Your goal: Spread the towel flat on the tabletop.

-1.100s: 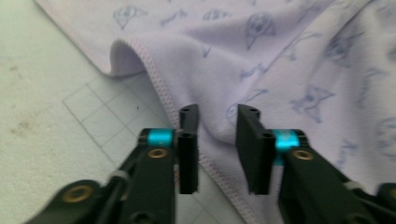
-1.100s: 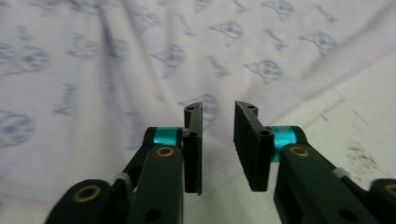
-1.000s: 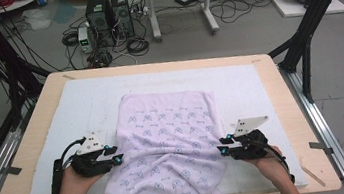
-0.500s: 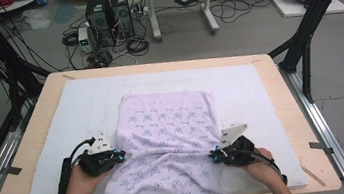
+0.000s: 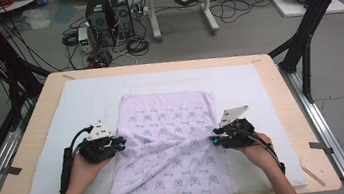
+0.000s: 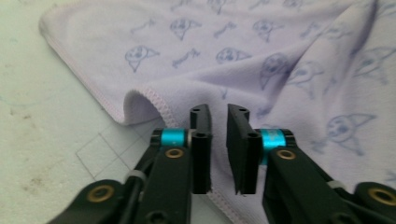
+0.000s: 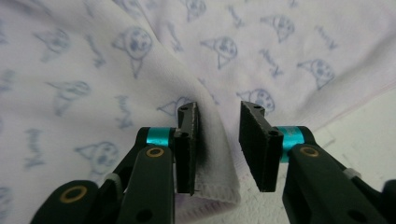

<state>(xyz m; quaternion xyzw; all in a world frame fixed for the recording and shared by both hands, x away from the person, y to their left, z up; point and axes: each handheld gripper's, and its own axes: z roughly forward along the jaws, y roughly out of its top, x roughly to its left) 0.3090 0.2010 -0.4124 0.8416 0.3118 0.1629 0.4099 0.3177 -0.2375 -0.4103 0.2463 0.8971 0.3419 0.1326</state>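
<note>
Two tools work at opposite edges of one lilac towel [image 5: 170,152], which lies spread on a white mat [image 5: 248,79] covering the wooden desk [image 5: 38,129]. The towel, printed with small blue figures, runs from the middle of the mat down over the near desk edge.

At the towel's left hem sits the left tool [image 5: 116,145], held in the person's left hand [image 5: 81,169]. In the left gripper view the left tool [image 6: 218,122] has its jaws a narrow gap apart, with the stitched hem running between them; a curled fold of the hem rises just beyond the jaw tips. No cloth is pinched.

At the towel's right hem sits the right tool [image 5: 214,141], held in the right hand [image 5: 255,149]. In the right gripper view the right tool [image 7: 218,122] has its jaws set wider apart, and a raised ridge of cloth stands between them, lying against one jaw and clear of the other. Bare mat shows beside the hem there.
</note>
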